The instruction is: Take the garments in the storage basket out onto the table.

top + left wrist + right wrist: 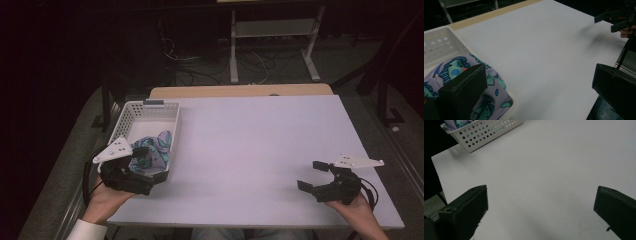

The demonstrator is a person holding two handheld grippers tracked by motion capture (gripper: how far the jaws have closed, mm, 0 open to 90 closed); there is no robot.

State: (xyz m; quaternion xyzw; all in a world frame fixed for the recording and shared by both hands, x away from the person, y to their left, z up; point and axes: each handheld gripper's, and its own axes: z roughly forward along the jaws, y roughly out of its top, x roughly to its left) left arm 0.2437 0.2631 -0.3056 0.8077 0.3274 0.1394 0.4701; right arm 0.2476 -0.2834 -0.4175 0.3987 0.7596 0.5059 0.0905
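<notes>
While both wide open, left hand-held gripper over basketed cloth, right hand-held gripper well apart.

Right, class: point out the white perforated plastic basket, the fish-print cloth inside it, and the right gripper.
White perforated plastic basket point(131, 111): high view, far left rim.
Purple fish-print cloth point(456, 68): left gripper view, green fish on top fold.
Right gripper point(313, 174): high view, midway between its open fingertips.

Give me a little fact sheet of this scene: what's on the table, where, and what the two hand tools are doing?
table: white top, mostly bare
basket: white perforated basket at the table's left edge
cloth: lilac fish-print cloth bunched in the basket's near end
left gripper: open, over the basket's near end, one of its fingers in front of the cloth
right gripper: open, holding nothing, over the table's near right corner
</notes>
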